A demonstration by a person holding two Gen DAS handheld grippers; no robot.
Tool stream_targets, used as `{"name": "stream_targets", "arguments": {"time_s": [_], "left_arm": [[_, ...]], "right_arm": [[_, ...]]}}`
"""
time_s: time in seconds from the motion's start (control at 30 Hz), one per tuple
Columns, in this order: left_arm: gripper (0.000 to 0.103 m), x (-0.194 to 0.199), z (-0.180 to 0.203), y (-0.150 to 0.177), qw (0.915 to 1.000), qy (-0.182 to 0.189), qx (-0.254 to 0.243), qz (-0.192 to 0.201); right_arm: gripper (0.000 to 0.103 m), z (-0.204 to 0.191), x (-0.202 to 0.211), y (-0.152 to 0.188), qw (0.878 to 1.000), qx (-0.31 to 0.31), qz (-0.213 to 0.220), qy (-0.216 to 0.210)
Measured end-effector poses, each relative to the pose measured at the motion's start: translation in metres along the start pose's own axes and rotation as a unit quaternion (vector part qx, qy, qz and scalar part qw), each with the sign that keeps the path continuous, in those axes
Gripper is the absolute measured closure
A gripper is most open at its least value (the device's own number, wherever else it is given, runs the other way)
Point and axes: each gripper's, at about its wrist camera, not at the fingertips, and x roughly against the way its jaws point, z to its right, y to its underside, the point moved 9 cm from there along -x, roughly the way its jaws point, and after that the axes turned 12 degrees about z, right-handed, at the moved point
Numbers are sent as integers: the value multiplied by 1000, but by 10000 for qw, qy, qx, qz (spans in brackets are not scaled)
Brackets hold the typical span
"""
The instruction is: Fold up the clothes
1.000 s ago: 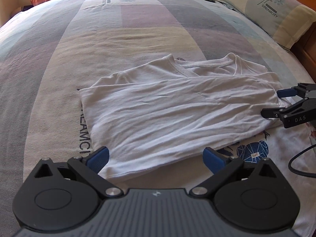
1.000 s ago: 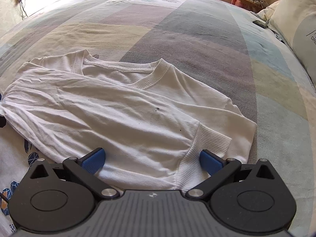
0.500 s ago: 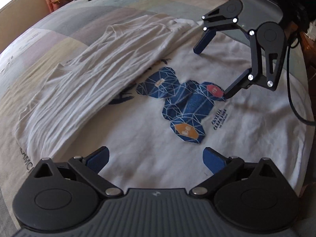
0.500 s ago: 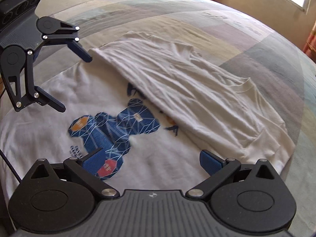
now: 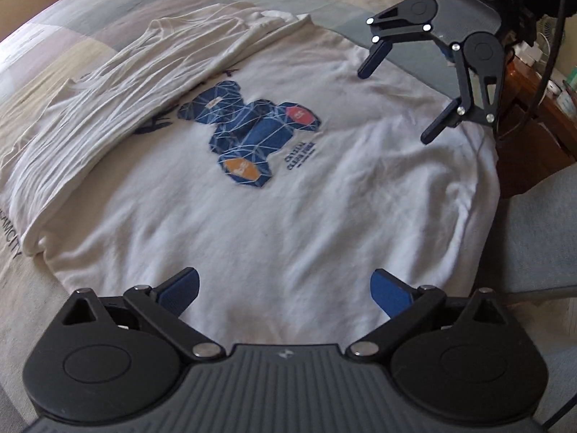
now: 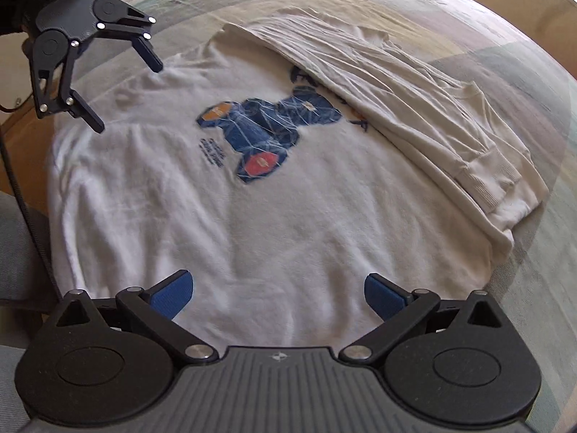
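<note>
A white sweatshirt [image 5: 274,223] with a blue bear print [image 5: 252,133] lies flat on the bed; it also shows in the right wrist view [image 6: 252,223]. Its far side and sleeve [image 5: 119,83] are folded over the body; the sleeve cuff [image 6: 487,180] shows in the right wrist view. My left gripper [image 5: 285,288] is open and empty, just above the near part of the shirt. My right gripper [image 6: 277,290] is open and empty over the opposite end. Each gripper shows in the other's view: the right one [image 5: 396,103] and the left one [image 6: 126,99], both hovering over the shirt's edge.
The bed has a patchwork cover [image 5: 72,29] in grey, beige and blue. A wooden bed frame [image 5: 533,108] and a black cable [image 5: 555,25] are at the right. The shirt's near side hangs at the bed's edge [image 6: 39,195].
Both grippers swung from the folded far side round to the two ends of the shirt, moved closer over it, and now face each other. Both stayed open.
</note>
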Motion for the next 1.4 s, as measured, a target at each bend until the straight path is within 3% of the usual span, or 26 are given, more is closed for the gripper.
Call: {"name": "stream_targets", "arguments": {"time_s": [0.13, 0.27, 0.37, 0.47, 0.63, 0.83, 0.9, 0.97, 1.13, 1.2, 1.3, 1.4], "left_arm": [[2, -3, 17, 26, 9992, 115, -362, -149], [1, 20, 14, 59, 9976, 19, -599, -358], [2, 26, 10, 57, 9971, -59, -459, -609], [2, 22, 9, 44, 9984, -98, -299, -478], [1, 14, 12, 53, 9978, -227, -368, -498], [2, 35, 3, 72, 9972, -192, -420, -591], [2, 41, -2, 67, 9973, -174, -529, -472], [2, 45, -10, 54, 9976, -178, -654, -98], [2, 30, -33, 23, 9946, -154, -803, 640], [2, 20, -37, 16, 9938, -108, -779, 791], [2, 8, -42, 21, 9954, -25, -614, 730], [2, 10, -48, 45, 9978, 69, -417, 511]], "right_arm": [[0, -27, -10, 16, 9993, 235, -148, -259], [0, -20, 10, 40, 9992, 364, -92, -158], [0, -16, 20, 54, 9988, 445, -178, -121], [0, -15, 17, 55, 9989, 408, -171, -158], [0, -13, 16, 54, 9989, 404, -74, -206], [0, -13, 18, 55, 9987, 435, 136, -231], [0, -14, 19, 55, 9990, 408, 158, -134], [0, -16, 19, 54, 9993, 360, 54, -31], [0, -17, 10, 39, 9971, 61, -705, 274], [0, -13, 8, 21, 9966, -240, -543, 576], [0, -2, -1, 0, 9904, -861, -265, 1047], [0, 3, -16, 0, 9825, -1355, -359, 1229]]}}
